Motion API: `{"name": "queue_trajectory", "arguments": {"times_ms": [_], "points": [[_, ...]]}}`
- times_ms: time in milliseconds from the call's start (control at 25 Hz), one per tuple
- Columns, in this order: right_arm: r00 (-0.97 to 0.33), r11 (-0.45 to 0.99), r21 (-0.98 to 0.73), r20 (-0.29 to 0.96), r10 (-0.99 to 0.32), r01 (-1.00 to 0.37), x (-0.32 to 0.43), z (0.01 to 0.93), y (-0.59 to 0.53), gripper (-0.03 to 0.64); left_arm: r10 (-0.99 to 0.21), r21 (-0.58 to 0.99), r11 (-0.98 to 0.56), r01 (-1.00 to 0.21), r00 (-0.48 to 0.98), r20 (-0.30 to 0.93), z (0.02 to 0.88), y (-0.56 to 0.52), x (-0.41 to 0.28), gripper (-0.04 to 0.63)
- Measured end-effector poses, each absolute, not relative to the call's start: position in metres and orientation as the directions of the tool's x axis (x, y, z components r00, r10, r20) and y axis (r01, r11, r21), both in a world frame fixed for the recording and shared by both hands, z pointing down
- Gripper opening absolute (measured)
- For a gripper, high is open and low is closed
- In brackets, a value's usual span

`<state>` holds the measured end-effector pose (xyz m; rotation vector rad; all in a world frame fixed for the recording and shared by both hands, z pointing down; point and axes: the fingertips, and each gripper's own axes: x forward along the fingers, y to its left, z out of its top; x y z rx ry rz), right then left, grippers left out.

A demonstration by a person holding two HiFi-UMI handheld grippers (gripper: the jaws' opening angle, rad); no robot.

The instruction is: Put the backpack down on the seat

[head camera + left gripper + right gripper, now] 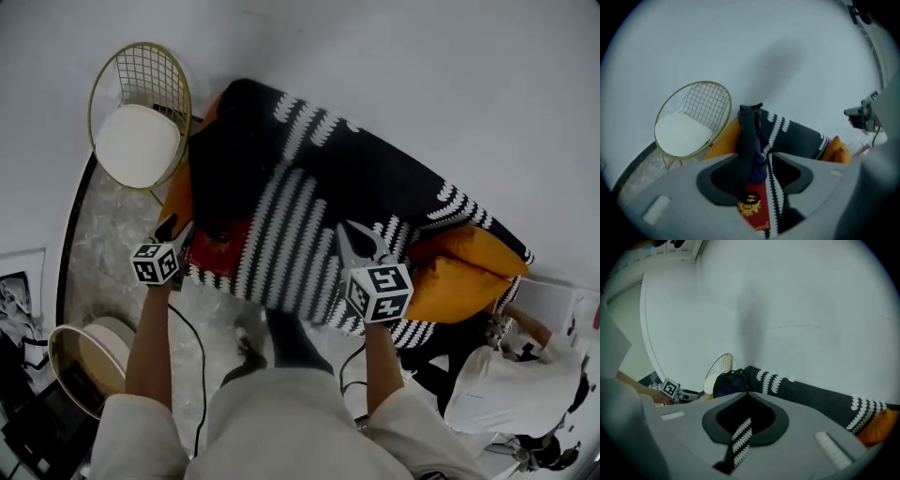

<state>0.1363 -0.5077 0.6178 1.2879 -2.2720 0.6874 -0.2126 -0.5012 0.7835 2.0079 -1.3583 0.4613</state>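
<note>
A dark backpack (232, 155) sits upright on the left end of a sofa (375, 187) draped in a black blanket with white zigzag stripes. In the left gripper view the backpack (751, 133) and its hanging strap show through the gap between the jaws. My left gripper (176, 232) is at the sofa's front left edge, just below the backpack; its jaws (754, 157) stand apart and do not press on the strap. My right gripper (361, 246) hovers over the middle of the seat, shut and empty (748, 393). From there the backpack (729, 382) is off to the left.
A gold wire chair (141, 117) with a white cushion stands left of the sofa. Orange cushions (464, 272) lie at the sofa's right end, and a red patch with a gold emblem (223, 246) sits by the left gripper. A round stool (89, 361) and a seated person (511, 384) flank me.
</note>
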Motion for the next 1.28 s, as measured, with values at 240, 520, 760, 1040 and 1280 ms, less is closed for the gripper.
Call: {"name": "queue_trajectory", "arguments": {"times_ms": [240, 520, 760, 1040, 1280], "points": [[-0.458, 0.438, -0.178, 0.556, -0.694, -0.881, 0.128, 0.574, -0.459, 0.006, -0.707, 0.266, -0.36, -0.894, 0.447, 0.548, 0.716, -0.456, -0.208, 0.181], [-0.446, 0.435, -0.144, 0.49, -0.749, -0.889, 0.122, 0.518, -0.403, 0.006, -0.757, 0.235, -0.404, -0.884, 0.467, 0.456, 0.643, -0.403, -0.194, 0.159], [-0.435, 0.443, -0.092, 0.443, -0.784, -0.892, 0.118, 0.475, -0.349, 0.006, -0.796, 0.198, -0.448, -0.872, 0.49, 0.355, 0.571, -0.353, -0.178, 0.126], [-0.422, 0.439, -0.043, 0.374, -0.826, -0.897, 0.116, 0.421, -0.278, 0.006, -0.801, 0.095, -0.515, -0.852, 0.518, 0.299, 0.494, -0.291, -0.16, 0.063], [-0.43, 0.451, -0.017, 0.336, -0.838, -0.893, 0.105, 0.388, -0.218, 0.006, -0.803, 0.055, -0.539, -0.841, 0.533, 0.267, 0.449, -0.238, -0.156, 0.051]]}}
